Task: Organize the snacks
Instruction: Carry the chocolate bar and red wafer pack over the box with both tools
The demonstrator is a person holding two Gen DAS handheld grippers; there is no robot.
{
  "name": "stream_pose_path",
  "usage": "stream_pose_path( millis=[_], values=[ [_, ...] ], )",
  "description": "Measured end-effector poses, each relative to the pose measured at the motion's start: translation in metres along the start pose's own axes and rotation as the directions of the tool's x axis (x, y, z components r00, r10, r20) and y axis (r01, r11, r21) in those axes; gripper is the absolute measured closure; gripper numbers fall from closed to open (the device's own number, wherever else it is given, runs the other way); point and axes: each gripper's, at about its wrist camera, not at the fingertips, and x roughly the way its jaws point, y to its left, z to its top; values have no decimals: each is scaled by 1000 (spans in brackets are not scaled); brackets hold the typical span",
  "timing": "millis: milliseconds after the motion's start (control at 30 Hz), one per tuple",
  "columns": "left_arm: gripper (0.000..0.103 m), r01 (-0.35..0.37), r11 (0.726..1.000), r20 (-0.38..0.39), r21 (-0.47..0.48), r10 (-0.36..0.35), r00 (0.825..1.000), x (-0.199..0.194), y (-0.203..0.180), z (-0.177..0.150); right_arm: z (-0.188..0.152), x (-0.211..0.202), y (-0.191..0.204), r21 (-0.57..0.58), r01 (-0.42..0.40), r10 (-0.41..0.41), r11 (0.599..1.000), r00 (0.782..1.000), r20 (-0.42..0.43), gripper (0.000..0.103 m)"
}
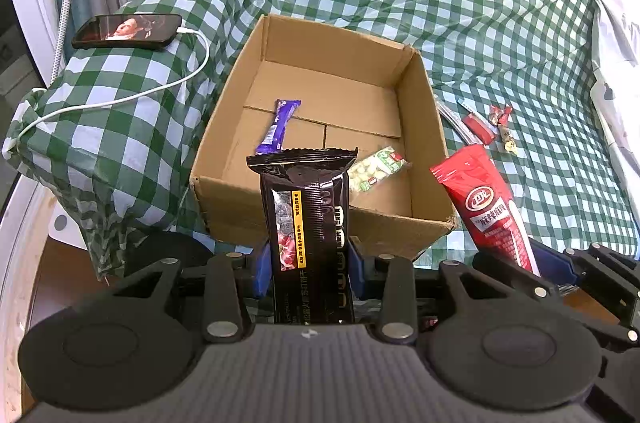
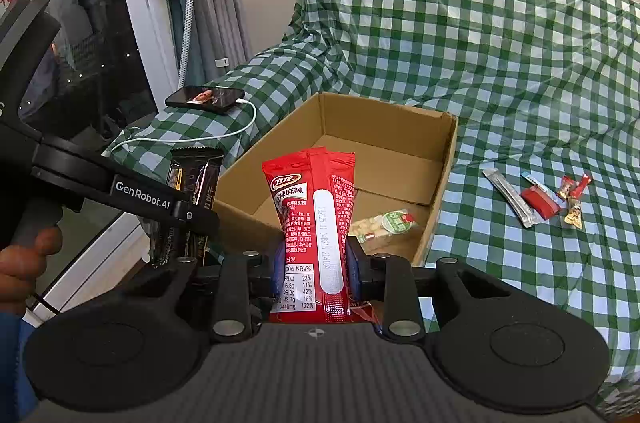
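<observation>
My left gripper (image 1: 308,263) is shut on a black snack packet (image 1: 306,219), held upright just before the near wall of an open cardboard box (image 1: 224,127). My right gripper (image 2: 314,263) is shut on a red snack packet (image 2: 310,223), also upright near the box (image 2: 446,159); this packet shows in the left wrist view (image 1: 484,207) too. Inside the box lie a purple bar (image 1: 280,127) and a green-and-white nut packet (image 1: 376,171), also seen in the right wrist view (image 2: 384,225). The black packet (image 2: 192,183) and left gripper show at left in the right wrist view.
Several small snacks (image 2: 536,201) lie on the green checked cover (image 2: 520,71) right of the box, also in the left wrist view (image 1: 486,127). A phone (image 1: 126,31) with a white charging cable (image 1: 120,99) rests on the covered armrest at left. Curtains and a window stand beyond.
</observation>
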Motion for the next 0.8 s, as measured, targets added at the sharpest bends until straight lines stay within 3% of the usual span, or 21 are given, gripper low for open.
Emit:
stream_pose_path(
  millis=[600, 800],
  values=[
    [61, -6, 1000, -45, -22, 5, 999, 23, 3, 9, -2, 19, -3, 8, -5, 6, 1000, 998, -56, 72],
    [60, -20, 999, -20, -32, 20, 1000, 28, 11, 27, 6, 30, -8, 23, 5, -4, 1000, 998, -60, 72]
  ],
)
